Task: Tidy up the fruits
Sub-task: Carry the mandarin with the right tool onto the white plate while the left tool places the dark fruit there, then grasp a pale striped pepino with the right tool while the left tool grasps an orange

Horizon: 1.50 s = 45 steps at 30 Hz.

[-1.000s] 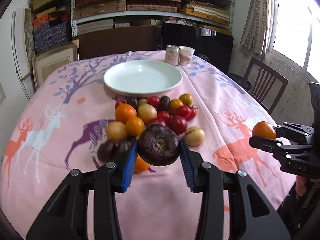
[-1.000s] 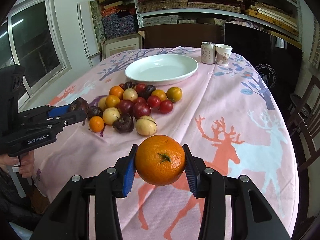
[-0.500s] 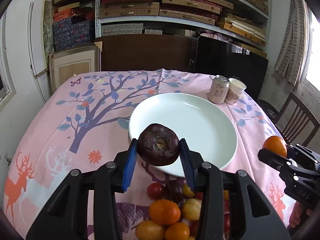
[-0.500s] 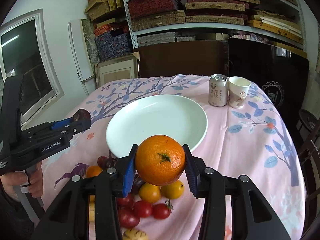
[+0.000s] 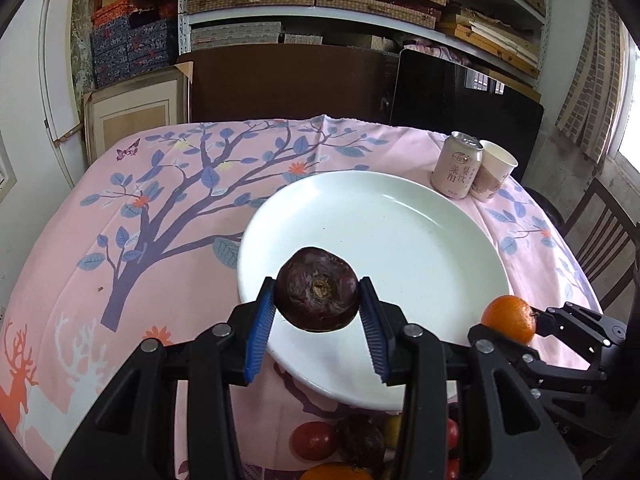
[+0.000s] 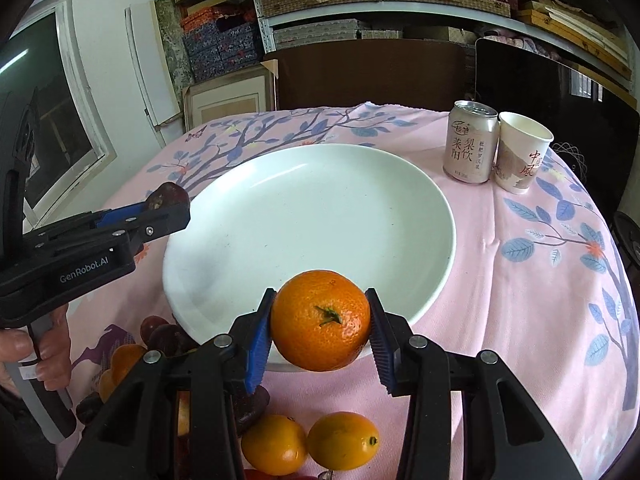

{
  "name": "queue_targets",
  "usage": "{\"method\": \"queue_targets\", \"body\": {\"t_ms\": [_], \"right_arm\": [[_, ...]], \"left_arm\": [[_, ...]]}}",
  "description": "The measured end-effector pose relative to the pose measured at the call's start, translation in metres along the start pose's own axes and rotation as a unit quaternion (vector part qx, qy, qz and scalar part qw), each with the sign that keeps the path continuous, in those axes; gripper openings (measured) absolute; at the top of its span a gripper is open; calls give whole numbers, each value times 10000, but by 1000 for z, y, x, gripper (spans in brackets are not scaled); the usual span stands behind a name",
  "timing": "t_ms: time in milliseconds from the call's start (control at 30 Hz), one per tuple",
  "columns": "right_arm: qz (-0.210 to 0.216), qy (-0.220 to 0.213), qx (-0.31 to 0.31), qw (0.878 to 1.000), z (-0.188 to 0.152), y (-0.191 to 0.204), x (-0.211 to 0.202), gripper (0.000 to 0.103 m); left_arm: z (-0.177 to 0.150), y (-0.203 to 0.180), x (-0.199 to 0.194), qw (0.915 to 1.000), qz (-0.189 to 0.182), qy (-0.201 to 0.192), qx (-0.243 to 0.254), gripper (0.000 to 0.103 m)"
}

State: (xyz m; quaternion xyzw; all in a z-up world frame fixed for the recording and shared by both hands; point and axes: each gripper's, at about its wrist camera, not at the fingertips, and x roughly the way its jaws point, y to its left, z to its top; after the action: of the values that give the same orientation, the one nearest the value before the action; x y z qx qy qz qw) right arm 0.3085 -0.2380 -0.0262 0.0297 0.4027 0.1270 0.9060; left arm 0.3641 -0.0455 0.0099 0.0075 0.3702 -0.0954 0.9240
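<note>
Both grippers advanced from the fruit pile to the white plate [image 5: 420,240] since the earlier frames; plate now fills mid-view. Left gripper [image 5: 316,322] pinching dark purple fruit [image 5: 317,295] between blue pads, held above the plate's near-left rim, not touching it. Right gripper [image 6: 320,330] pinching orange [image 6: 320,320], stem end toward camera, over the plate's near rim. Remaining fruit pile [image 6: 308,444] on pink-clothed surface [image 5: 120,240] just short of plate. Can [image 6: 471,142] and paper cup [image 6: 520,154] touching, beyond plate at right.
</note>
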Motion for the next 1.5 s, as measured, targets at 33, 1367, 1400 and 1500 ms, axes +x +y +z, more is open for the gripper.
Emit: {"method": "queue_targets", "body": {"t_ms": [33, 1367, 1400, 1500], "right_arm": [[-2, 1, -22, 10000, 1, 1, 2, 44], [-23, 631, -1067, 9923, -125, 53, -66, 41], [-141, 601, -1069, 9924, -126, 55, -68, 40], [-83, 475, -1037, 9934, -131, 56, -78, 39]], "left_arm": [[1, 0, 1, 10000, 18, -23, 0, 41], [-193, -11, -106, 9878, -16, 1239, 940, 99], [-190, -13, -101, 9873, 105, 1240, 984, 99], [-185, -14, -93, 9882, 198, 1216, 906, 99]]}}
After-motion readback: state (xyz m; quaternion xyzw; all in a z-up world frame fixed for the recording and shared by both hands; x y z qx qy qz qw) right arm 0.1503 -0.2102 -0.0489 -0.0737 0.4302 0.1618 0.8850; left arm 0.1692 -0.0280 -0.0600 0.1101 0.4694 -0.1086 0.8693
